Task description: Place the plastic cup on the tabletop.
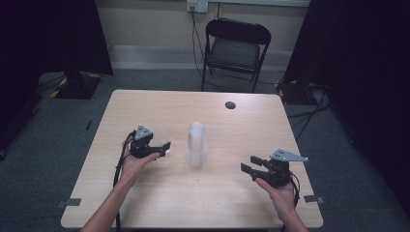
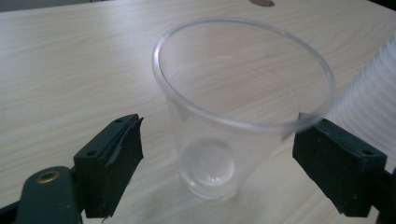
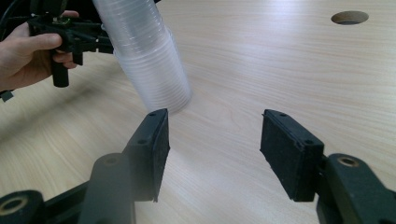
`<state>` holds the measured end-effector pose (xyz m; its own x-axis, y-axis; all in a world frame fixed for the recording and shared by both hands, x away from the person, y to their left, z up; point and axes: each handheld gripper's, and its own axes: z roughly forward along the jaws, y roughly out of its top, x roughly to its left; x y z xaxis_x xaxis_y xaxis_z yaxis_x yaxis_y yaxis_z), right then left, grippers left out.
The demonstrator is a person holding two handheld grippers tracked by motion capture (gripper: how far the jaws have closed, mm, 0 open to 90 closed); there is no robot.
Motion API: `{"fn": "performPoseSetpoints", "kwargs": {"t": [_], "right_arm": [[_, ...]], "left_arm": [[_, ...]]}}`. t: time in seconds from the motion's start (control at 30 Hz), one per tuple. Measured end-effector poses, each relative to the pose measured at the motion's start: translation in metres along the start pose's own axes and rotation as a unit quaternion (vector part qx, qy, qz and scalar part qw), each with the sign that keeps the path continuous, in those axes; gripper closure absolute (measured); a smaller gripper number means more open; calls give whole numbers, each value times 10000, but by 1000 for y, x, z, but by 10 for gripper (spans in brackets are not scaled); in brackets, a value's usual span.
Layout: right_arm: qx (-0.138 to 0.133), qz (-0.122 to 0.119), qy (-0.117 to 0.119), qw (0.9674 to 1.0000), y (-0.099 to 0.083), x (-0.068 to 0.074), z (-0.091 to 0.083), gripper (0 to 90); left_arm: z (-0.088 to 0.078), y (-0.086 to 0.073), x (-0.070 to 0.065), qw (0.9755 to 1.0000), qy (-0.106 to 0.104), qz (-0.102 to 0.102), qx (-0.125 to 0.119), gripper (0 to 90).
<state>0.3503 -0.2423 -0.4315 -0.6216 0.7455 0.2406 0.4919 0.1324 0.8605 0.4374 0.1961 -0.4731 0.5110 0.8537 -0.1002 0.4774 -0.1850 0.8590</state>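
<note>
Left gripper (image 2: 217, 154) jaws are spread around a clear cup (image 2: 243, 107) on the counter (image 1: 159, 104), not squeezing; right gripper (image 3: 215, 144) sits apart, empty.

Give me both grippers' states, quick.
Left gripper: open, jaws around a single clear cup, left jaw clear of it.
Right gripper: open, empty.

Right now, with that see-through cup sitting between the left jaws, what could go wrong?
1. The single clear cup stands between the open jaws of the left gripper, one jaw right at its rim; a small nudge might tip such a light cup.
2. The tall stack of cups stands close beside it, so a sideways sweep could topple the stack.
3. The right gripper, jaws open, points at the stack; pushing forward might knock it over.
</note>
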Motion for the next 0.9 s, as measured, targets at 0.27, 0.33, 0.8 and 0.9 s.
{"fn": "performPoseSetpoints", "kwargs": {"t": [0.27, 0.33, 0.8, 0.9], "right_arm": [[30, 65, -136, 9999, -2, -3, 0, 365], [12, 69, -149, 9999, -2, -4, 0, 361], [23, 39, -300, 9995, -3, -7, -2, 355], [12, 50, -321, 9995, -3, -9, -4, 354]], "left_arm": [[-21, -3, 2, 10000, -40, 78, -34, 158], [-27, -3, 3, 9999, -26, 57, -93, 158], [-62, -4, -2, 9995, -116, -281, -64, 179], [-69, -5, -5, 9997, -111, -232, -2, 177]]}}
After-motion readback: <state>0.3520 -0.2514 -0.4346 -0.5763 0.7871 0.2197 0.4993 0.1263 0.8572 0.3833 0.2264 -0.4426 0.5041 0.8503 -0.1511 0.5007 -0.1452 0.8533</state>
